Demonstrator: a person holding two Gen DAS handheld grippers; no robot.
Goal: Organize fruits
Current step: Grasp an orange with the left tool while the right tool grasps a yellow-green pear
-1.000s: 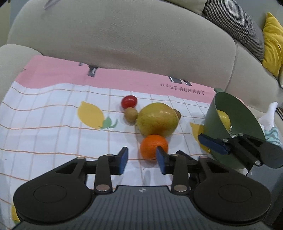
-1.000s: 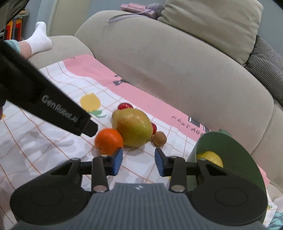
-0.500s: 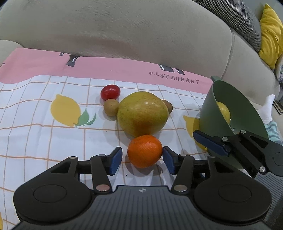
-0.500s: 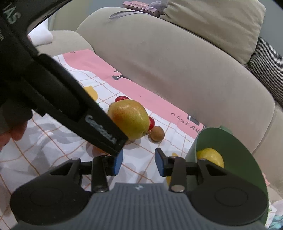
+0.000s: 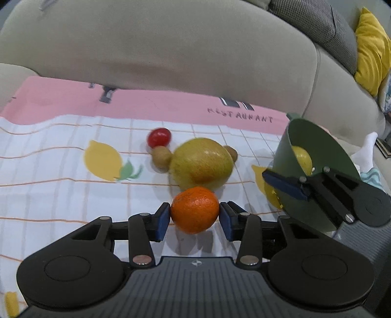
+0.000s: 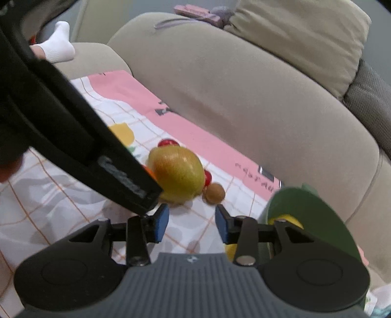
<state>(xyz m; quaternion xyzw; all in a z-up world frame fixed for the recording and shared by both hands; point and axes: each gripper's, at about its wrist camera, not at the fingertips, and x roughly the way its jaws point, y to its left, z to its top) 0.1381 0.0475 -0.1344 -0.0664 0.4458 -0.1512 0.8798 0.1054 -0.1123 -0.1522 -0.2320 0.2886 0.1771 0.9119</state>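
Observation:
My left gripper is shut on an orange, its blue pads touching both sides, just above the checked cloth. Behind it lie a large yellow-green mango, a red tomato and two small brown kiwis. A tilted green bowl on the right holds a lemon. My right gripper is open and empty over the cloth, beside the bowl. In the right wrist view the mango and a kiwi show; the left gripper's body hides most of the orange.
A beige sofa back rises behind the cloth. A yellow cushion and a checked pillow sit at the far right. A person's foot in a white sock rests on the sofa arm.
My left gripper moved forward around the orange and closed on it. The right gripper stayed open and shifted slightly; the left gripper's body now covers more of its view.

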